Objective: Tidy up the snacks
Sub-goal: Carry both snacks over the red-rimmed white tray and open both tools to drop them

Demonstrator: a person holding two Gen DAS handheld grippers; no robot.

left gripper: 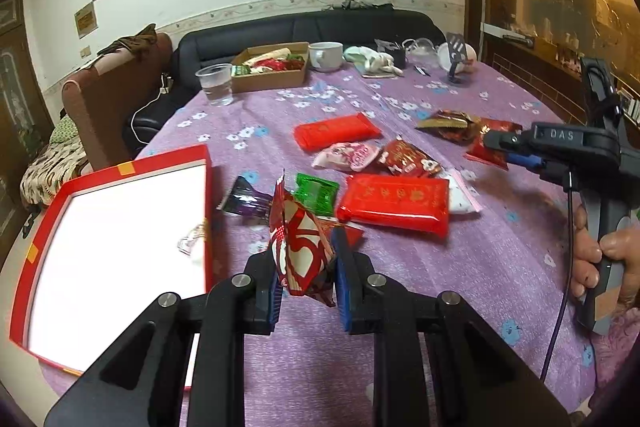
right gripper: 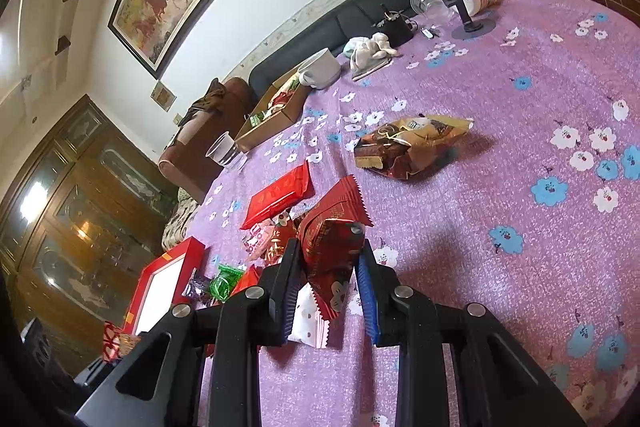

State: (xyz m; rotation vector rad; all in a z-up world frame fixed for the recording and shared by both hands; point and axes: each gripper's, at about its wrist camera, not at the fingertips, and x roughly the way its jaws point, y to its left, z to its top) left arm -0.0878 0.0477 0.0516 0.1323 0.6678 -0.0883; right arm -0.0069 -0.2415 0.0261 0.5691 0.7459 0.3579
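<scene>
My left gripper point(left gripper: 306, 267) is shut on a red-and-white snack packet point(left gripper: 300, 247), held just right of the red box with a white inside point(left gripper: 120, 227). My right gripper point(right gripper: 328, 267) is shut on a dark red snack packet point(right gripper: 332, 243), lifted a little above the purple cloth; it also shows in the left wrist view point(left gripper: 494, 143). Several snacks lie loose on the cloth: two flat red packs point(left gripper: 394, 203) point(left gripper: 336, 131), a green packet point(left gripper: 316, 193), a purple packet point(left gripper: 244, 199), a pink packet point(left gripper: 346, 155) and a gold-brown packet point(right gripper: 412, 143).
A cardboard box of snacks point(left gripper: 272, 65), a plastic cup point(left gripper: 216, 83), a white mug point(left gripper: 326, 55), a cloth toy point(left gripper: 372, 61) and a phone stand point(left gripper: 456, 55) stand along the table's far side. A black sofa point(left gripper: 304, 27) lies behind.
</scene>
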